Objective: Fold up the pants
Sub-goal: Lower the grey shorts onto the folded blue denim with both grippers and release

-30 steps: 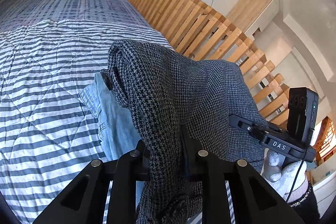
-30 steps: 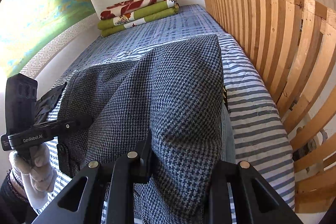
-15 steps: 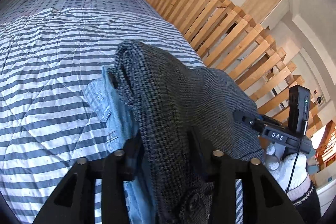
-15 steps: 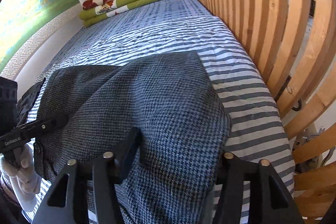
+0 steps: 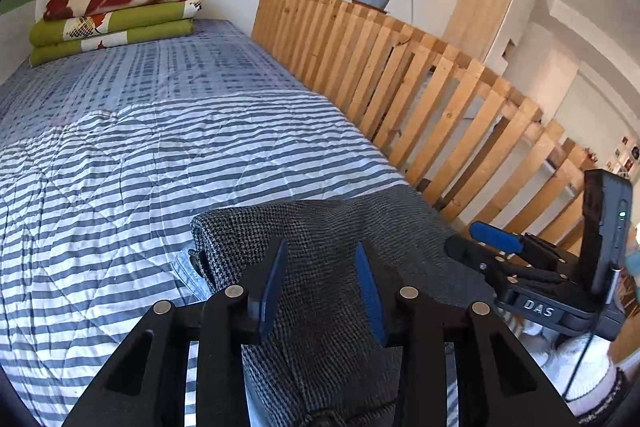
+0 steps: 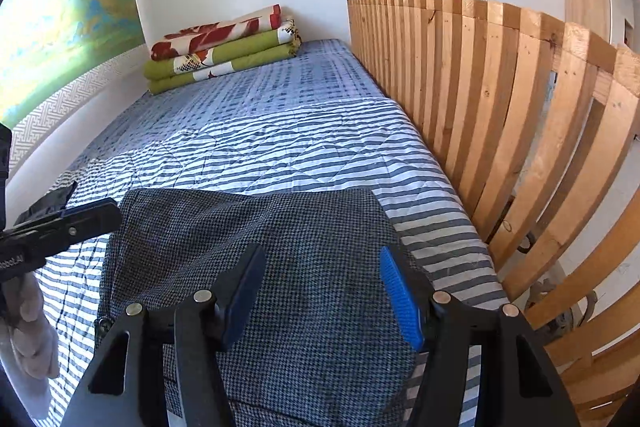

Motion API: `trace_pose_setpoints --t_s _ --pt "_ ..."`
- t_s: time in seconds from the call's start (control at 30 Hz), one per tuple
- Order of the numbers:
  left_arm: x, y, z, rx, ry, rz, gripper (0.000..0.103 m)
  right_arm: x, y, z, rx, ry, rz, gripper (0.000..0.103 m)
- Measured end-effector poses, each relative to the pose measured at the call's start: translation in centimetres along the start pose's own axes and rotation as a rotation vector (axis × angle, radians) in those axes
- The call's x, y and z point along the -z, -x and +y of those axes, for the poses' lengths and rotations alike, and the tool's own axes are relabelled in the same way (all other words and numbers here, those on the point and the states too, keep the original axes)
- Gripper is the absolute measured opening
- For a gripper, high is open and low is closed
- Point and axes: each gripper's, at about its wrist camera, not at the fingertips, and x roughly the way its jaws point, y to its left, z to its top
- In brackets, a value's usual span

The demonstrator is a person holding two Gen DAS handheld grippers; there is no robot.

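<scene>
We find the pants (image 6: 280,267) lying folded on the striped bed (image 6: 300,147). The left gripper (image 5: 320,279) is closing, pads clear of cloth; the right gripper (image 6: 320,287) stands half open, holding nothing.

- Your left tool (image 5: 320,283) has let go of the pants (image 5: 328,239): a second ago its pads pinched a raised ridge of the cloth; now they stand apart, closing again, the fabric lying loose between them.
- Your right tool (image 6: 320,291) has released its bunch too; its pads are spread over flat cloth.
- The pants have dropped from a lifted hump to a flat folded stack on the bed (image 6: 280,139).
- The jeans (image 5: 188,267) are now nearly covered.
</scene>
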Motion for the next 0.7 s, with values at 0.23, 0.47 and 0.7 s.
trace_pose_setpoints --t_s 0.23,0.47,0.7 --pt "1.6 -4.9 4.6 -0.010 0.119 0.065 0.001 3.0 -4.4 -2.4 0.011 -0.069 0.085 0.056" --pt "2.9 -1.7 3.7 0.004 0.075 0.056 0.003 4.8 -2.3 -3.4 0.019 -0.109 0.057 0.056" --pt "7.1 1.9 -0.5 0.047 -0.013 0.119 0.014 6.3 2.2 1.8 0.037 0.019 0.049 0.057"
